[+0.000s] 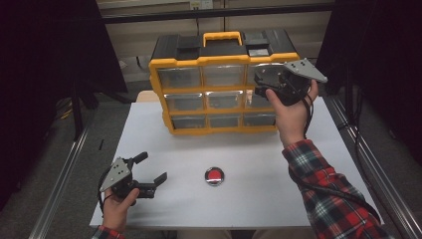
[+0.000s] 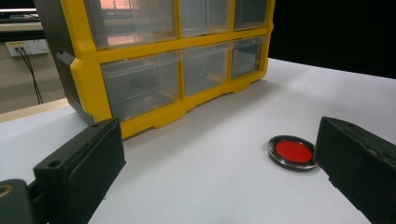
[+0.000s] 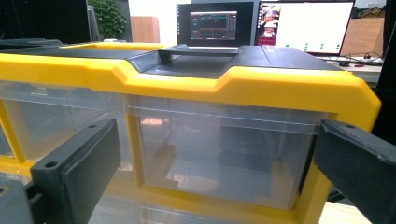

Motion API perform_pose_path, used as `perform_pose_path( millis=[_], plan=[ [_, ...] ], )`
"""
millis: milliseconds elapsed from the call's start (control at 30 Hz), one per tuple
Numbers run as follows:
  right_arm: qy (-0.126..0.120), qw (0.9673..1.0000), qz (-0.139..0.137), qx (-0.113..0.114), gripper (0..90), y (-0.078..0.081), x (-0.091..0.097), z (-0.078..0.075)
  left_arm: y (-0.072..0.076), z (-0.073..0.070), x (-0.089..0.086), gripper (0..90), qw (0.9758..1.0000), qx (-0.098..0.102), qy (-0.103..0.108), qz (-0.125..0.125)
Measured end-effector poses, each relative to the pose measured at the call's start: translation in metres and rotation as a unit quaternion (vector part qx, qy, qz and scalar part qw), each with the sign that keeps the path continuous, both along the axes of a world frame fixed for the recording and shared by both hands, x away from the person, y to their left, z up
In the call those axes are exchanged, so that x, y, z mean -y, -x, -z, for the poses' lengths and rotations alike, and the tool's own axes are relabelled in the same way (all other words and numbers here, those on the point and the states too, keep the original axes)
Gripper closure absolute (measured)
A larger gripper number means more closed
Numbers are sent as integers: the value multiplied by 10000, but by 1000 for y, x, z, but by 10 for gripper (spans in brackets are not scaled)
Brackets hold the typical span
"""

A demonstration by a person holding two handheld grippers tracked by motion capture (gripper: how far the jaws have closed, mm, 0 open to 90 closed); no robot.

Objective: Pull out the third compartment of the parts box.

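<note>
A yellow and black drawer cabinet (image 1: 219, 84) stands at the back of the white table, with clear drawers in three rows. My right gripper (image 1: 261, 82) is raised in front of its top right drawer (image 3: 219, 149), jaws open and wide apart, nothing between them. A small round tin with a red centre (image 1: 214, 176) lies on the table in front of the cabinet. My left gripper (image 1: 152, 169) rests low at the front left, open and empty, pointing towards the tin (image 2: 293, 152), which lies just off its right jaw in the left gripper view.
The white table (image 1: 164, 209) has bare surface around the tin and in front of the cabinet (image 2: 154, 70). Metal rails run along both sides of the table. Monitors (image 3: 261, 25) stand behind the cabinet in the right gripper view.
</note>
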State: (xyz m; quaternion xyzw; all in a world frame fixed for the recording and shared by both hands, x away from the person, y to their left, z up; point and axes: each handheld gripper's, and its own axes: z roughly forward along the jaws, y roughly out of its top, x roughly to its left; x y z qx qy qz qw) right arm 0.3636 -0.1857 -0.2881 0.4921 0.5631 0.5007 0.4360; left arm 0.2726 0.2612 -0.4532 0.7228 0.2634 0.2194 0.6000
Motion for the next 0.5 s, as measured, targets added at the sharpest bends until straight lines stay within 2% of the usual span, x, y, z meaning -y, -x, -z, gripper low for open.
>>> perform_pose_path(
  millis=[67, 267, 300, 467, 500],
  plan=[
    [12, 10000, 22, 10, 0, -1, -1, 1, -1, 0, -1, 19, 9999, 23, -92, 39],
    [-12, 10000, 66, 2, 1, -4, -5, 3, 0, 0, 0, 20, 10000, -4, 21, 22],
    [-4, 10000, 98, 5, 1, -4, -5, 3, -1, 0, -1, 19, 10000, 15, -58, 40],
    [38, 9999, 169, 4, 3, -6, -6, 5, -1, 0, -1, 20, 10000, 11, -58, 42],
    [60, 9998, 179, 3, 5, -6, -6, 5, -1, 0, -2, 20, 9999, 26, -122, 64]
  ],
)
